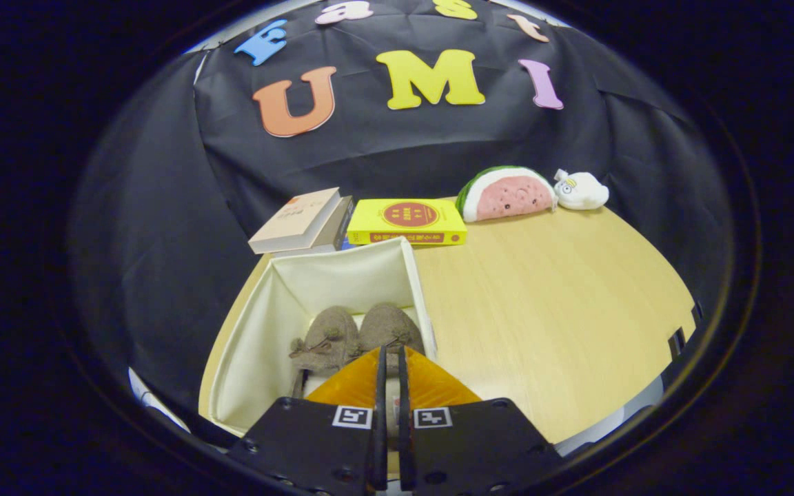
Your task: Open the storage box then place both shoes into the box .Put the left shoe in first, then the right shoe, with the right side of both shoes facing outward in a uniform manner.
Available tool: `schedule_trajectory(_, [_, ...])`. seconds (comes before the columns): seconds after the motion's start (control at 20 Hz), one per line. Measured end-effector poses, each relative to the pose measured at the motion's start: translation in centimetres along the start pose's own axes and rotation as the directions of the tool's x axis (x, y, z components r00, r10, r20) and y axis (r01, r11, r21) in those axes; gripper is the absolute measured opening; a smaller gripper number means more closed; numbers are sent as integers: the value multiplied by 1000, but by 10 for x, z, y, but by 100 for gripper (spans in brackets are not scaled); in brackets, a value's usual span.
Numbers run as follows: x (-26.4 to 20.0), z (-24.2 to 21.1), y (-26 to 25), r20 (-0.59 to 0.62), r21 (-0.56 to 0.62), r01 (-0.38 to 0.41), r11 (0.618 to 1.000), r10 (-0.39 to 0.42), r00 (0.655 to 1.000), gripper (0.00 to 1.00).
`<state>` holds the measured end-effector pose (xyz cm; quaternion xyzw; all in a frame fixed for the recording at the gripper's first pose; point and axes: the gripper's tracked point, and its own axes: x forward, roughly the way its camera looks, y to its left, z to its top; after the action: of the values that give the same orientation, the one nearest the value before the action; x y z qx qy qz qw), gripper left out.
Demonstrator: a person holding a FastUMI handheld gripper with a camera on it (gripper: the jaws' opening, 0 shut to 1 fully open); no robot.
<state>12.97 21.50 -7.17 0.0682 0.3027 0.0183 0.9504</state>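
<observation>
The cream fabric storage box (269,331) stands open on the wooden table, near its left edge. Two grey-brown felt shoes lie side by side inside it with their toes pointing away from me. The left shoe (328,337) is nearer the box's middle. The right shoe (391,325) lies against the box's right wall. My gripper (391,353) is over the rear part of the right shoe. Its fingers are almost together, with a thin pale strip of the shoe's heel edge pinched between them. The shoes' heels are hidden behind the fingers.
Beyond the box lie a tan book (297,222) and a yellow book (411,222). A watermelon plush (507,194) and a small white plush (582,191) sit at the table's back right. Bare wooden tabletop (562,310) stretches to the right of the box.
</observation>
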Motion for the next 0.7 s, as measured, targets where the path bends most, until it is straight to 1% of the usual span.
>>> schedule_trajectory(0.05, [-3,4,-4,30,-27,11,1000,-10,1000,7])
schedule_trajectory(0.15, [-14,11,-5,92,-66,0,998,6,996,9])
schedule_trajectory(0.2, [-19,13,-10,115,-80,9,997,0,993,26])
schedule_trajectory(0.35, [-40,26,-25,212,-94,26,995,-6,977,31])
schedule_trajectory(0.4, [-48,32,-33,256,-97,42,994,-16,967,42])
schedule_trajectory(0.45, [-56,36,-40,299,-98,57,994,-25,954,48])
schedule_trajectory(0.55, [-71,41,-46,372,-124,61,990,-10,928,60])
schedule_trajectory(0.65, [-89,42,-54,424,-153,64,986,7,906,72])
schedule_trajectory(0.7, [-98,42,-60,448,-151,76,986,0,894,78])
